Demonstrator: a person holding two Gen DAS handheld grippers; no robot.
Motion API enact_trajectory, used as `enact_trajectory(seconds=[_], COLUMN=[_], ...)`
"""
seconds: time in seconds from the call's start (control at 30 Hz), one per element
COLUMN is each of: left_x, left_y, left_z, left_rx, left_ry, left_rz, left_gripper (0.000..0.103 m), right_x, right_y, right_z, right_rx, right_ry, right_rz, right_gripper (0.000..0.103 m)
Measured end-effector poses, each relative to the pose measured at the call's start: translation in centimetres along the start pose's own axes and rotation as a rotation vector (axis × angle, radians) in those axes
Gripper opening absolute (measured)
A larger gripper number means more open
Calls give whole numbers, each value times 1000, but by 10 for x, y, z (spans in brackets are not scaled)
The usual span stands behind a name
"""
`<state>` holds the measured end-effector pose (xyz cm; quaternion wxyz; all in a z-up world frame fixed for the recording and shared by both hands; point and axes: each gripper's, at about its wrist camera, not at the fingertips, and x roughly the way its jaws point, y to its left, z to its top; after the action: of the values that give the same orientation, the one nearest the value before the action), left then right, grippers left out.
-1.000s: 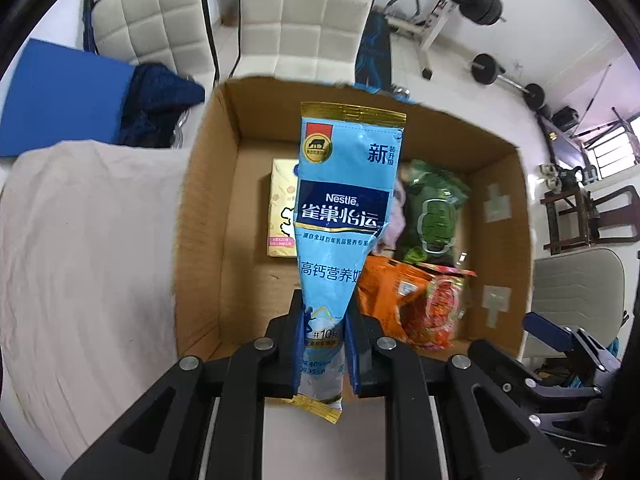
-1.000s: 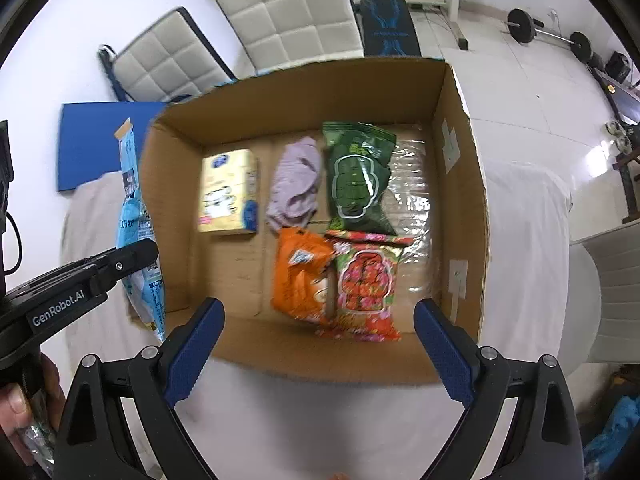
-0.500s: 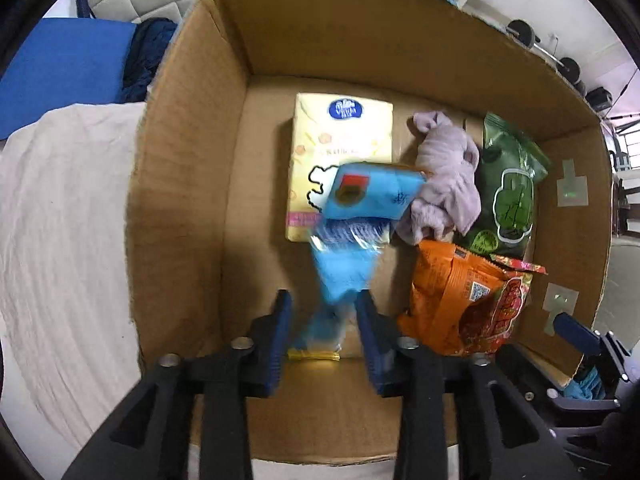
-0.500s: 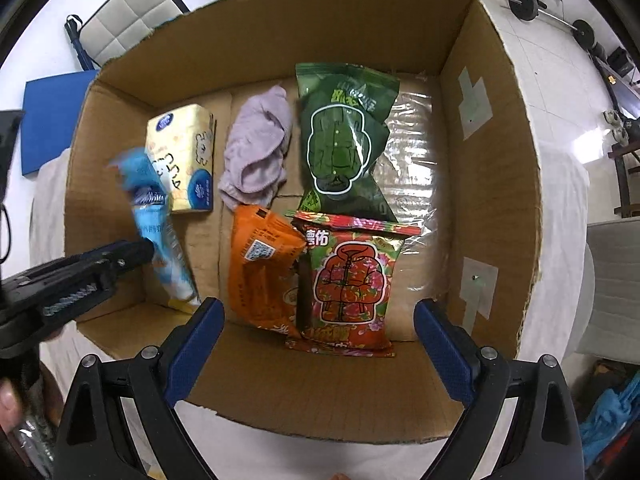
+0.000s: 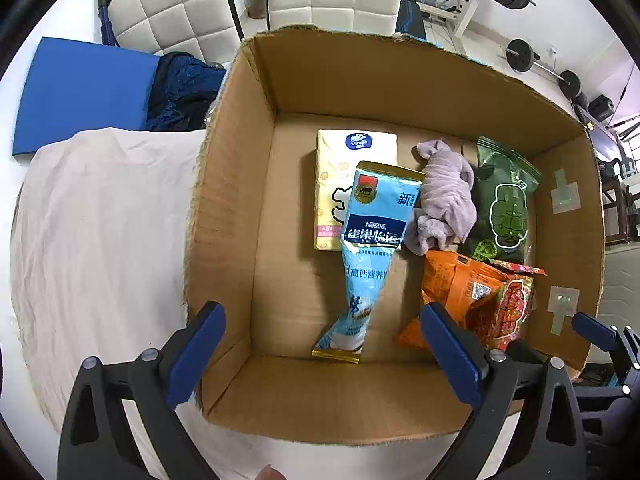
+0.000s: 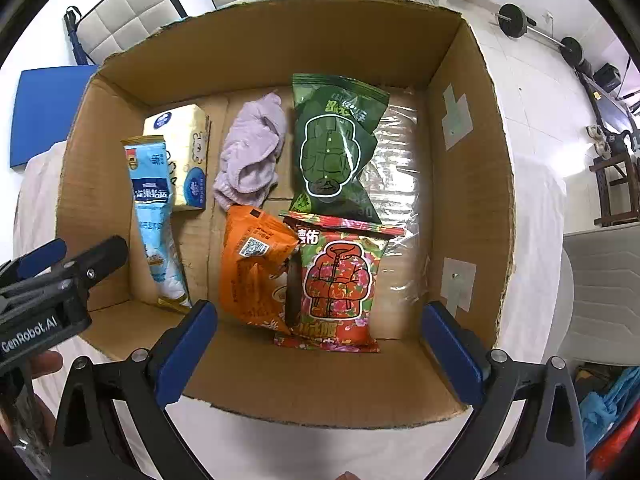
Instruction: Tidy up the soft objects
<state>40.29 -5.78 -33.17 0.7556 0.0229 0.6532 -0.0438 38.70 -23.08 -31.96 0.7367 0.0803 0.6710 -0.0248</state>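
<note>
Moved: blue milk-powder pouch (image 5: 370, 256), gripped upright a second ago, now lying in cardboard box (image 5: 232, 208), centre frame.
Left gripper (image 5: 320, 356): jaws just opened wide, empty, directly below pouch.
Pouch axis: vertical in frame, leaning on tissue pack (image 5: 340, 168).
Right gripper (image 6: 320, 348): wide, empty, farther.

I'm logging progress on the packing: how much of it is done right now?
Done: six soft items lie in the cardboard box, the blue milk-powder pouch last in, leaning on the tissue pack. In hand: nothing; left gripper has just opened, right gripper is open. Left: no loose items visible outside.
</note>
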Motion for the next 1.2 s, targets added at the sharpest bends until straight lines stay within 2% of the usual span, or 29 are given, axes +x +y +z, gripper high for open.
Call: enact_trajectory(seconds=[0.27, 0.6, 0.87, 1.07, 1.2], left_x=[-46, -148, -213, -258, -278], left_y=[4, -11, -11, -16, -16], left_z=[-21, -78, -127, -159, -176], left_rx=[-27, 8, 9, 16, 3], left_ry=[-81, -255, -284, -338, -339], left_rz=[-42, -31, -62, -55, -56], left_gripper=[100, 100, 100, 100, 100], right_x=[-38, -136, -219, -272, -301], right_y=[-5, -6, -22, -23, -20], right_z=[-17, -86, -142, -182, -210], right_rx=[-8, -9, 28, 5, -18], right_ry=[-69, -244, -347, -396, -421], right_rz=[9, 26, 60, 65, 57], right_gripper=[103, 103, 103, 103, 103])
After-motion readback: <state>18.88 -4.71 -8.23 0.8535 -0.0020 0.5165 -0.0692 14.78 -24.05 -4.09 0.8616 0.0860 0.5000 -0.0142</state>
